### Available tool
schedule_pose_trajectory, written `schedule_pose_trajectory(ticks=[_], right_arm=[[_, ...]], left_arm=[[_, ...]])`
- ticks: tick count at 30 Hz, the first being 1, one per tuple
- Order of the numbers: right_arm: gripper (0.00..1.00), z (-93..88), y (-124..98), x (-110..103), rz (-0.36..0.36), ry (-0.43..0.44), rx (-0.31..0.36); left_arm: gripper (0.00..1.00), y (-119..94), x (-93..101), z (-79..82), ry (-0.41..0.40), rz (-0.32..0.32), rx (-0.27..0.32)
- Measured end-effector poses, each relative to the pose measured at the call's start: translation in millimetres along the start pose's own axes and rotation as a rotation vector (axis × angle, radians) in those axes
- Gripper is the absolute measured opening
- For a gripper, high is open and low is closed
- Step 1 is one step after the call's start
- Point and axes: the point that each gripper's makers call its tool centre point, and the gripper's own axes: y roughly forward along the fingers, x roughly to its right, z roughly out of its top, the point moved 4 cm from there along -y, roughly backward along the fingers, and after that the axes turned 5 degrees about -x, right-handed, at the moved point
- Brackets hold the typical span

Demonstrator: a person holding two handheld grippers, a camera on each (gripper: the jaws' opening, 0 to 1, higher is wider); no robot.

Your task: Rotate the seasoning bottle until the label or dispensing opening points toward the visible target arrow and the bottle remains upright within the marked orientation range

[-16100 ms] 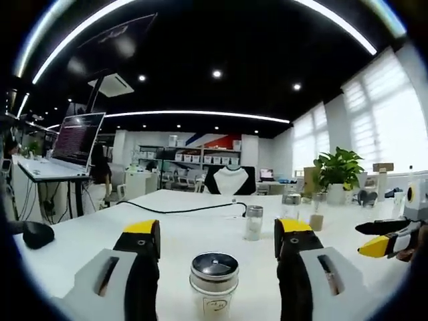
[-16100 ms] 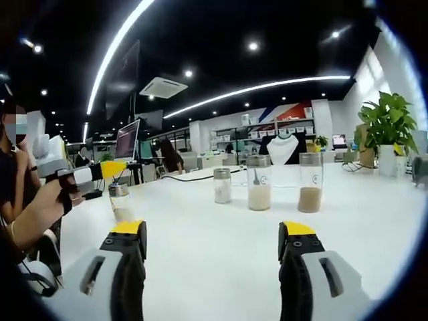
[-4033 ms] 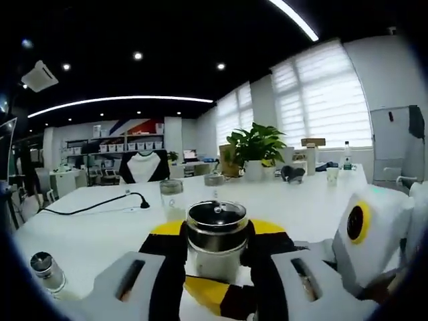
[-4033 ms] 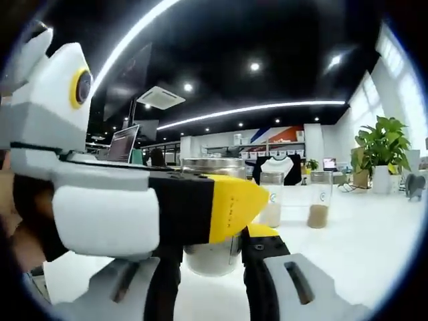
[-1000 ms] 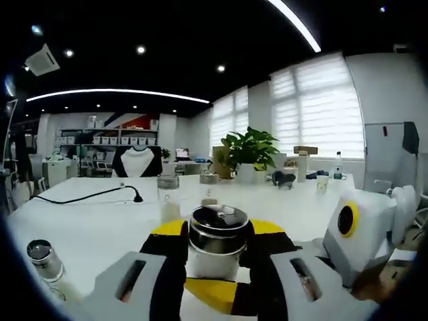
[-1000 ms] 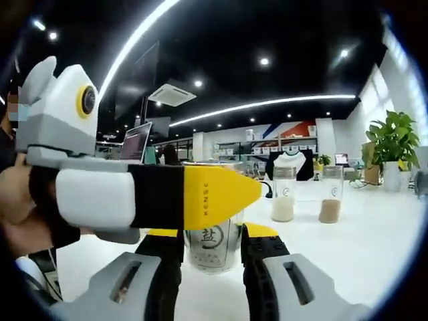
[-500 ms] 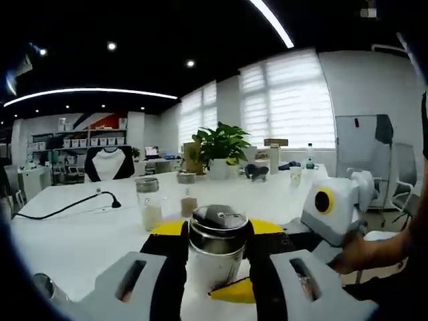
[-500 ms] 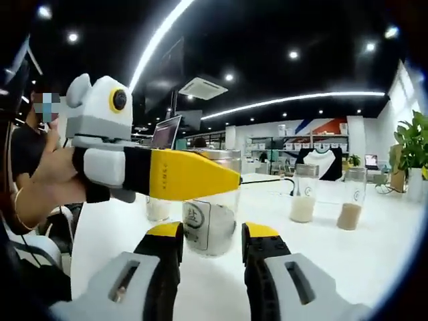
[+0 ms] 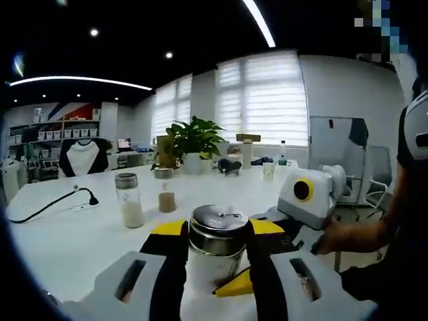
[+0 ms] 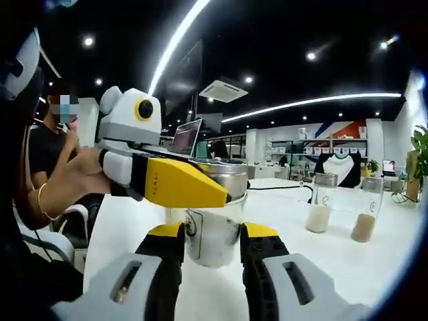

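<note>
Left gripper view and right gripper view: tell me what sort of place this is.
Probably an open-plan office or lab: a long white table, shelves of boxes on the far wall, an open laptop, and windows with blinds.

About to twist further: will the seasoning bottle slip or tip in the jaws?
The seasoning bottle looks like smooth clear glass, so it may slip between the jaws. Its metal lid sits wide above a partly filled body, so it is probably somewhat top-heavy. Both grippers flank it closely, so tipping seems unlikely.
</note>
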Motion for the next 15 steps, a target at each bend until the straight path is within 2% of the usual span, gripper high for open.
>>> schedule_pose_trajectory(ticks=[3, 10, 13, 15], right_arm=[[0.3, -2.4, 0.6, -1.3, -0.026, 0.036, 0.003], [0.29, -4.9, -0.3, -4.5, -0.102, -0.003, -0.002], [0.29, -2.8, 0.2, -4.9, -0.113, 0.022, 0.024], [0.29, -2.9, 1.0, -6.3, -0.122, 0.025, 0.03]], left_arm=[[0.36, 0.8, 0.9, -2.0, 0.017, 0.044, 0.0], [0.37, 3.1, 7.0, -6.1, 0.025, 0.241, 0.008], [0.42, 4.2, 9.7, -8.9, 0.014, 0.319, 0.021], [0.43, 3.6, 9.8, -12.0, 0.033, 0.369, 0.005]])
